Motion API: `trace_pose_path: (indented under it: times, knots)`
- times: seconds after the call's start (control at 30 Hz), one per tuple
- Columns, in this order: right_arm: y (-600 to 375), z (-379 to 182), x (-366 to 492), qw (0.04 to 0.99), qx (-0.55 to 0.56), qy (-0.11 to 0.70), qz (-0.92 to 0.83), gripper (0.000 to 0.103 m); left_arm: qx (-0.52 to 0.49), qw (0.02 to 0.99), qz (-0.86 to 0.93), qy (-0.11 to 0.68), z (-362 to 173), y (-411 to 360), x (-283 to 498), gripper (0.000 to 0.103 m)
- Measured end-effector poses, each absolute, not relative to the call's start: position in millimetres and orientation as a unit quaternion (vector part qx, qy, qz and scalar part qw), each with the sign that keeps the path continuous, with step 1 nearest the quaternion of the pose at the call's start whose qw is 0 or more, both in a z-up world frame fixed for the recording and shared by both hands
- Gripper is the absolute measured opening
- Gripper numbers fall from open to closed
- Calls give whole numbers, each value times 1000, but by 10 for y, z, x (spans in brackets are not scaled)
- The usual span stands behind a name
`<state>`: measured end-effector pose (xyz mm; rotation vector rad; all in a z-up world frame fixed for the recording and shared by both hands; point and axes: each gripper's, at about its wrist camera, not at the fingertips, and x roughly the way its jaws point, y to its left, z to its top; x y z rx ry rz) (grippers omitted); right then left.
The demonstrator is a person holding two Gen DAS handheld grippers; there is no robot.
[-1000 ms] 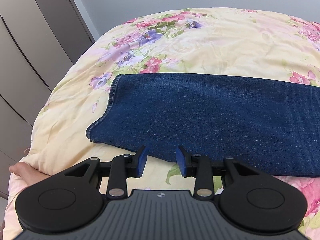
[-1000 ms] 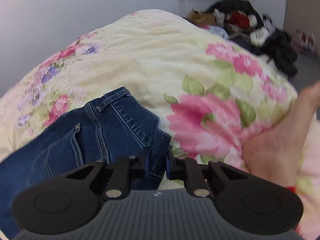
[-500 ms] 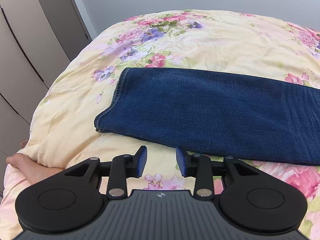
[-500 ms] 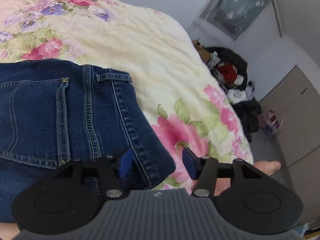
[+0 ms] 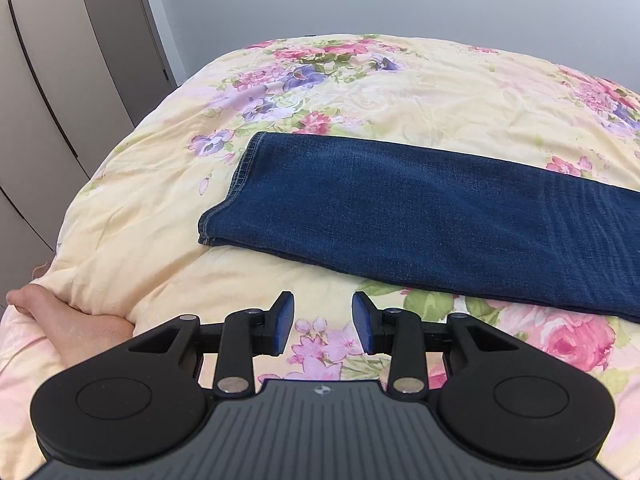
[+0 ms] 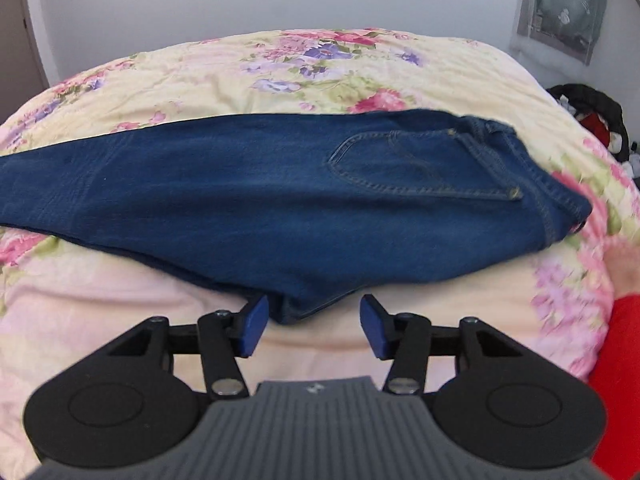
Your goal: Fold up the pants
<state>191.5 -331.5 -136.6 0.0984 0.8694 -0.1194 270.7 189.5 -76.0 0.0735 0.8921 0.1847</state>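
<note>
Dark blue jeans (image 5: 420, 216) lie flat on a floral bedspread, folded lengthwise with one leg on the other. The left wrist view shows the leg hems at the left end. The right wrist view shows the waist end of the jeans (image 6: 304, 200) with a back pocket (image 6: 424, 164). My left gripper (image 5: 323, 322) is open and empty, a little in front of the jeans' near edge. My right gripper (image 6: 314, 326) is open and empty, its fingers just in front of the crotch fold.
The floral bedspread (image 5: 360, 92) covers the whole bed (image 6: 280, 64). Grey wardrobe doors (image 5: 60, 80) stand at the left. A pile of dark clothes (image 6: 592, 116) lies off the bed's right side. A bare foot (image 5: 68, 320) and a red sleeve (image 6: 616, 360) show at the edges.
My right gripper opened, let go of the waist end and swung back to face the jeans side-on. My left gripper drew back from the jeans' near edge.
</note>
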Motion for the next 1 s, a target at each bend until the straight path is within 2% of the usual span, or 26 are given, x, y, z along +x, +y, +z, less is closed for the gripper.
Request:
trace_pose_path:
  times: [0.07, 0.13, 0.2, 0.23, 0.27, 0.33, 0.5, 0.7, 0.73, 0.8, 1.0]
  knots:
    - [-3288, -1488, 1969, 902, 64, 420, -77, 41, 32, 898, 85, 430, -764, 1887, 2682, 41]
    - [-3286, -1568, 2030, 898, 76, 423, -94, 32, 33, 899, 81, 429, -754, 1877, 2645, 41]
    - [-3315, -1558, 2061, 897, 98, 422, -88, 18, 31, 901, 77, 426, -737, 1884, 2608, 41]
    - [-3306, -1519, 2056, 898, 95, 420, -86, 16, 28, 901, 76, 425, -729, 1892, 2588, 41]
    - [-3283, -1476, 2039, 902, 85, 416, -80, 8, 24, 901, 75, 426, -727, 1906, 2583, 41]
    - [-3286, -1409, 1988, 904, 66, 415, -77, 4, 17, 900, 76, 428, -740, 1939, 2599, 41]
    - [-3342, -1746, 2018, 880, 56, 467, -67, 3, 0, 894, 88, 439, -821, 2022, 2647, 41]
    - [-3380, -1625, 1996, 868, 48, 492, -52, 4, -56, 899, 84, 427, -807, 2208, 2646, 41]
    - [-3396, -1547, 1956, 871, 46, 487, -49, 6, -75, 900, 85, 421, -803, 2267, 2656, 42]
    - [-3427, -1364, 1917, 884, 43, 463, -45, 18, -125, 901, 85, 406, -807, 2405, 2682, 43]
    - [-3472, -1123, 2384, 904, 44, 425, -20, 18, -303, 877, 106, 357, -1007, 2822, 2725, 52]
